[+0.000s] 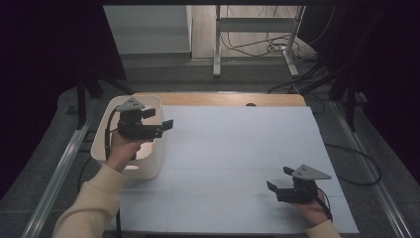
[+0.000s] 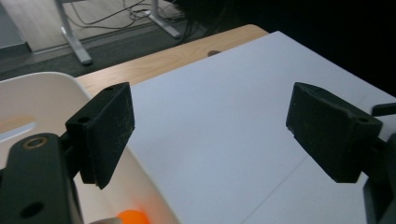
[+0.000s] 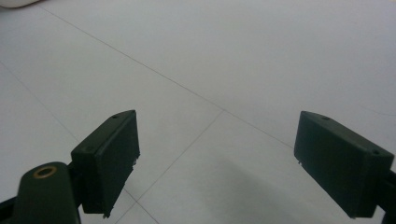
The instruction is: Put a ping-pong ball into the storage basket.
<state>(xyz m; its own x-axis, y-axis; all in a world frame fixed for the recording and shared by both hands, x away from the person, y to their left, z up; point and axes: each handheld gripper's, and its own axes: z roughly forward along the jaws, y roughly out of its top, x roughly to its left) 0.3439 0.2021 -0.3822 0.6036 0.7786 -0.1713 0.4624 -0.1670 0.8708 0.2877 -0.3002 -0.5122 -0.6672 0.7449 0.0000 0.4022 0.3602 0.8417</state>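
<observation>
Both grippers are gaping wide, holding nothing: the left gripper (image 1: 166, 126) is hovering over the white bin (image 1: 148, 166), where an orange ball (image 2: 133, 217) is lying; the right gripper (image 1: 278, 178) is hanging well apart from the bin, over the bench (image 1: 237, 148).

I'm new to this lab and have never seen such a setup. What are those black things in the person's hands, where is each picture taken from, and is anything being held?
They are hand-held two-jaw grippers. The high view looks down on the white table: the left gripper is over a white bin, the right gripper low over the bare surface. The other two pictures come from cameras riding on each gripper, looking along its black jaws. Both stand open and hold nothing. Something orange lies in the bin.
</observation>
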